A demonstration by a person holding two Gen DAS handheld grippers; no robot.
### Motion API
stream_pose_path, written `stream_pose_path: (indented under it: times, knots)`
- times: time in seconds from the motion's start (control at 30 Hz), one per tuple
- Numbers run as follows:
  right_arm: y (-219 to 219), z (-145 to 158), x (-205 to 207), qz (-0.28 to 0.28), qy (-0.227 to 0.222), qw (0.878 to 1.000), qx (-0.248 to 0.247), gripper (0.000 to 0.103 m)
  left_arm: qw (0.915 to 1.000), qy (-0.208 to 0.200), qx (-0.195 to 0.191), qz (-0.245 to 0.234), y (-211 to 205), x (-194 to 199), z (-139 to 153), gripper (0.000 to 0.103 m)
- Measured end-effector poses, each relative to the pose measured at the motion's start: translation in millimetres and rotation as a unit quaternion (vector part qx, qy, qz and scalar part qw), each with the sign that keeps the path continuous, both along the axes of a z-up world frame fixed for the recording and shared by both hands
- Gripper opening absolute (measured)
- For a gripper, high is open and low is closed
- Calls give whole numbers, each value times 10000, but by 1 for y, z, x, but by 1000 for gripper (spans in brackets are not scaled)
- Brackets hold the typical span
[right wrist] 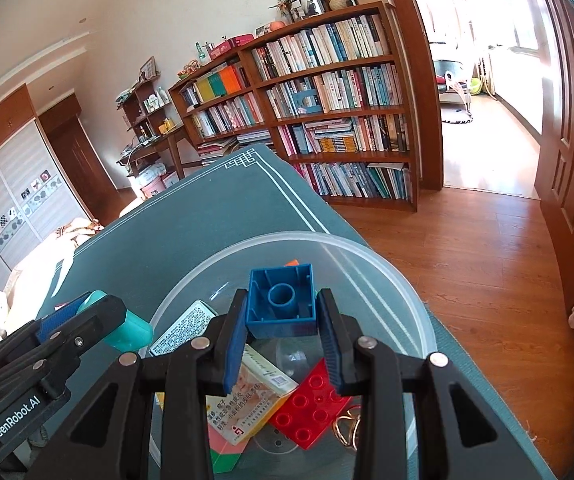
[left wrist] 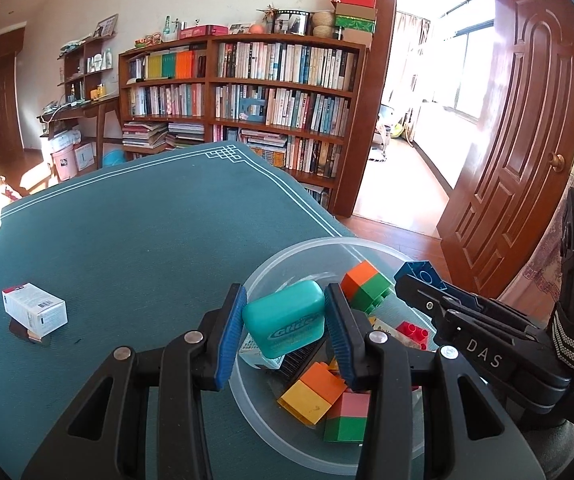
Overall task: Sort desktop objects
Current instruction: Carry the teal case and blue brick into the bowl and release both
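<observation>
My left gripper (left wrist: 285, 322) is shut on a teal floss case (left wrist: 285, 322) marked Glide and holds it over the clear plastic bowl (left wrist: 255, 276). My right gripper (right wrist: 283, 318) is shut on a blue brick (right wrist: 281, 306), hollow side up, over the same bowl (right wrist: 407, 280). The bowl holds orange, yellow, green and red bricks (left wrist: 315, 390), a red flat brick (right wrist: 311, 408) and small printed boxes (right wrist: 247, 396). The right gripper also shows in the left wrist view (left wrist: 419, 280), and the left one in the right wrist view (right wrist: 87, 312).
A small white box (left wrist: 34, 309) lies on the teal table cloth (left wrist: 147, 220) at the left, on top of a dark flat item. The bowl stands near the table's right edge. Beyond are a bookshelf (left wrist: 279, 92), wooden floor and an open door (left wrist: 519, 140).
</observation>
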State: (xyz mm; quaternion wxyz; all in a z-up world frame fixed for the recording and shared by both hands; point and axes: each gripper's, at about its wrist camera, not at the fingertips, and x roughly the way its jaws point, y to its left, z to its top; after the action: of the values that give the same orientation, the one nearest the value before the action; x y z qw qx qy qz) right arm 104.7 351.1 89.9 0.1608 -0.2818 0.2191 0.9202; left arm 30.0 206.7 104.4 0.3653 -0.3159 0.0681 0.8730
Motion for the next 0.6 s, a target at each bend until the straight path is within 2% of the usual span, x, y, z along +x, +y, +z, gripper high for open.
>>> stream_pose_path:
  times: [0.1, 0.17, 0.2, 0.23, 0.27, 0.37, 0.6]
  knots:
    - [2, -1, 0, -3, -35, 10000, -27, 38, 9998, -110, 100, -112, 6, -4, 0, 44]
    - [4, -2, -1, -32, -41, 10000, -81, 38, 9988, -320, 276, -234, 11, -7, -1, 44]
    - [5, -3, -1, -52, -50, 9999, -118, 39, 9975, -481, 390, -326, 12, -10, -2, 46]
    - [6, -4, -1, -84, -54, 9999, -133, 43, 9961, -642, 462, -393, 13, -12, -3, 57]
    - [7, -4, -1, -123, -56, 9998, -138, 50, 9951, -727, 521, -416, 13, -13, -4, 61]
    - [10, -5, 1, -199, -38, 9996, -181, 59, 9958, -639, 526, -387, 11, -10, -4, 61]
    - [5, -3, 0, -168, -22, 9998, -140, 60, 9965, -698, 445, -148, -1, -14, -13, 61]
